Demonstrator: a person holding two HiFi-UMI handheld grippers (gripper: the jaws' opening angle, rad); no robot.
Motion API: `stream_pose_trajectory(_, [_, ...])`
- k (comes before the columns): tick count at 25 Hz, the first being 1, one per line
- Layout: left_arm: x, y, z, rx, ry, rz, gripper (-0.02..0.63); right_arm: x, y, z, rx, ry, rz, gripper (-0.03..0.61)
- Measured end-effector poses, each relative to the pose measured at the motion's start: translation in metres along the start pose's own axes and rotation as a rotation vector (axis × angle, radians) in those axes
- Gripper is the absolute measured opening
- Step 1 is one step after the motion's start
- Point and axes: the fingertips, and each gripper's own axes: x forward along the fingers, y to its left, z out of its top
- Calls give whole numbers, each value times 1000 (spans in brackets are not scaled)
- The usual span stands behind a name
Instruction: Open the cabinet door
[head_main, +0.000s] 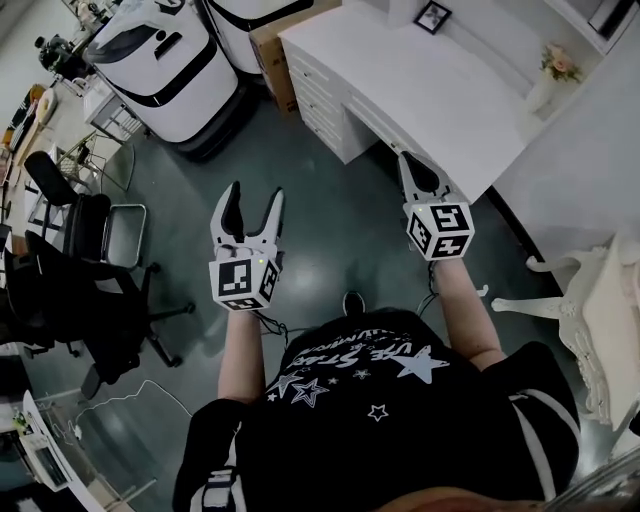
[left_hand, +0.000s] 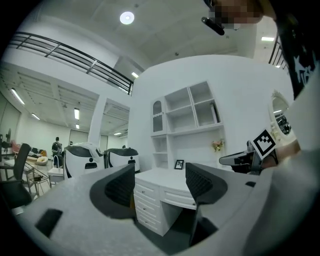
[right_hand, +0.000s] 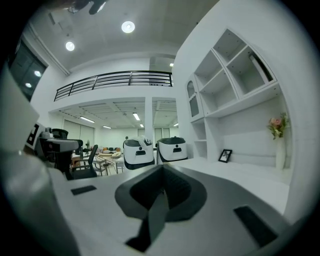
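The only cabinet door (left_hand: 157, 116) we can make out is a small arched panel. It sits at the top of the left column of the white shelf unit (left_hand: 192, 112) and, as far as we can tell, lies flush with its frame. That unit rises from the back of a white surface (head_main: 420, 80), which carries a framed picture (head_main: 432, 16) and a pale vase of flowers (head_main: 552, 75). A stack of drawers (head_main: 320, 95) stands under the surface's left end. We hold both claws in the air over the dark floor (head_main: 340, 240), well apart from the door and from the drawers. The left claw (head_main: 255, 195) is released, its jaws standing wide with nothing between them, and through the gap we see only the drawers beyond. The right claw (head_main: 408, 165) is clenched, its jaws pressed together on nothing, and it sits near the front edge of the surface. To the left of the drawers a cardboard box (head_main: 275, 50) stands on the floor beside two large white-and-black machines (head_main: 165, 70). Black office chairs (head_main: 80, 290) stand at the far left, and a white ornate chair (head_main: 590, 310) at the right edge.
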Motion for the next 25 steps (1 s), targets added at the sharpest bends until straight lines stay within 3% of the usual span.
stream_pose_trajectory(6, [31, 1, -4, -24, 5, -38, 377, 20, -21, 7, 4, 2, -28, 5])
stream_pose_trajectory(15, [98, 42, -33, -60, 20, -86, 394, 75, -38, -10, 7, 41, -94, 5])
stream_pose_trajectory(25, [250, 143, -62, -84, 29, -214, 419, 233, -67, 4, -20, 66, -229, 5])
